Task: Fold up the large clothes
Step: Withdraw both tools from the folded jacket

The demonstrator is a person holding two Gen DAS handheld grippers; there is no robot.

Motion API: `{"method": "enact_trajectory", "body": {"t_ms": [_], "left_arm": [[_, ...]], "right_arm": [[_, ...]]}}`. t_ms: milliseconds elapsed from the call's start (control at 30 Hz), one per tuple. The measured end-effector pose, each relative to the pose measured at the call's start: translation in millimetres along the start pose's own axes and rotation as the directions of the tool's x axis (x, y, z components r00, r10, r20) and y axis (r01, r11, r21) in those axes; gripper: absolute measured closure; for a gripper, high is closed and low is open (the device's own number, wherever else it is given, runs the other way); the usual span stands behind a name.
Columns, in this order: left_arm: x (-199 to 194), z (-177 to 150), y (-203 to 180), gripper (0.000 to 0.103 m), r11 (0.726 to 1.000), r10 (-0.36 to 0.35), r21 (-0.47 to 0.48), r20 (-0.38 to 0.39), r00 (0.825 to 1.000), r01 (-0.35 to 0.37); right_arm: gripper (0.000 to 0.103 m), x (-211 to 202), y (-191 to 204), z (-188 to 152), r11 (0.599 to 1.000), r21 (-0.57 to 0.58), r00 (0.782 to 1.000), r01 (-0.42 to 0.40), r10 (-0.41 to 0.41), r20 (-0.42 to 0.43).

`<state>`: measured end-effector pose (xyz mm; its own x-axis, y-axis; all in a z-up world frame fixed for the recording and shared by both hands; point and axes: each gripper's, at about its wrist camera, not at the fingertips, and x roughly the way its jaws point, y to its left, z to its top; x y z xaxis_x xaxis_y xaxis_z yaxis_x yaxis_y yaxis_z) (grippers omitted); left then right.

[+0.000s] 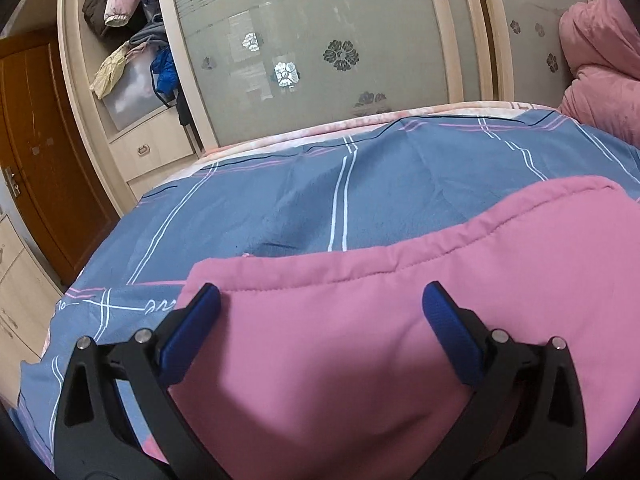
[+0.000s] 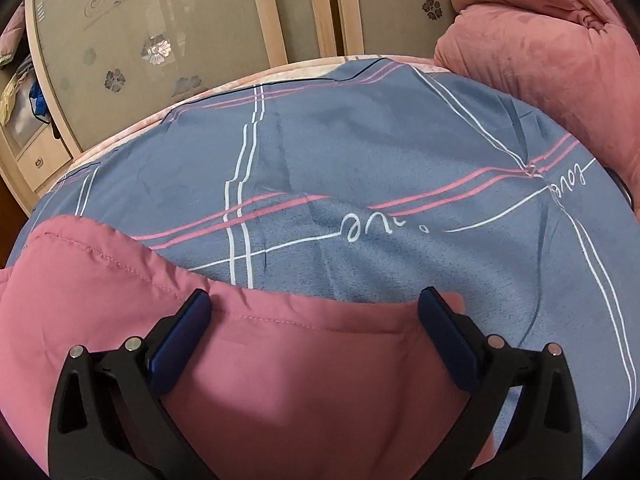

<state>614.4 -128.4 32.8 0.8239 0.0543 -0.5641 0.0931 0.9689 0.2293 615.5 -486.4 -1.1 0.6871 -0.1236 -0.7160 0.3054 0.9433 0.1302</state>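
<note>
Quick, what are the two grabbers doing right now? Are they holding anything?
Left gripper: open, holding nothing, jaws spread over the pink garment.
Right gripper: open, holding nothing, jaws spread over the pink garment's edge, above the blue bedsheet.

Garment (image 1: 360,340) on the bedsheet (image 1: 280,192), quilt (image 2: 540,60) at its far right, wardrobe (image 1: 320,40) behind the bed.

Pink garment (image 1: 360,340) with matching stitching. Blue-grey bedsheet (image 2: 360,152), white and pink stripes, white script. Salmon-pink quilt (image 2: 540,52). Wardrobe doors (image 1: 320,40) frosted grey-beige, flower motifs. Black grippers, blue pads (image 1: 192,332).
</note>
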Motion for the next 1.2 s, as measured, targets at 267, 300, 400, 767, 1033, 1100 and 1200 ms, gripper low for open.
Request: {"method": "enact_trajectory", "body": {"t_ms": [267, 300, 400, 767, 1033, 1100, 1200], "left_arm": [[-108.3, 6.8, 32.8, 0.002, 0.996, -0.018, -0.084, 0.201, 0.979, 0.036], [-135.3, 2.3, 41.6, 0.002, 0.993, -0.04, -0.102, 0.22, 0.975, 0.064], [-213.1, -32.5, 63.9, 0.002, 0.98, -0.096, -0.145, 0.248, 0.964, 0.135], [-353.3, -204.6, 58.4, 0.002, 0.95, -0.121, -0.269, 0.15, 0.981, 0.158], [-387.9, -219.3, 32.3, 0.002, 0.986, -0.114, -0.103, 0.148, 0.982, 0.13], [-389.1, -220.8, 34.7, 0.002, 0.979, -0.148, -0.121, 0.121, 0.982, 0.162], [-394.1, -224.6, 37.5, 0.002, 0.97, -0.173, -0.151, 0.11, 0.979, 0.188]], "right_arm": [[0.001, -128.7, -11.7, -13.0, 0.998, 0.059, 0.935, 0.018, -0.038, 0.353], [0.001, -153.4, -14.8, -24.1, 0.997, 0.075, 0.92, -0.008, -0.022, 0.391], [0.001, -222.6, -19.1, -72.7, 0.994, 0.068, 0.9, -0.085, 0.047, 0.434], [0.001, -339.6, -2.8, -269.9, 1.0, -0.01, 0.941, 0.006, -0.002, 0.337], [0.001, -365.0, 13.9, -287.1, 0.996, -0.086, 0.954, -0.025, 0.049, 0.294], [0.001, -367.3, 13.6, -288.4, 0.996, -0.086, 0.957, -0.027, 0.051, 0.284], [0.001, -375.1, 18.0, -292.9, 0.995, -0.095, 0.952, -0.028, 0.055, 0.301]]}}
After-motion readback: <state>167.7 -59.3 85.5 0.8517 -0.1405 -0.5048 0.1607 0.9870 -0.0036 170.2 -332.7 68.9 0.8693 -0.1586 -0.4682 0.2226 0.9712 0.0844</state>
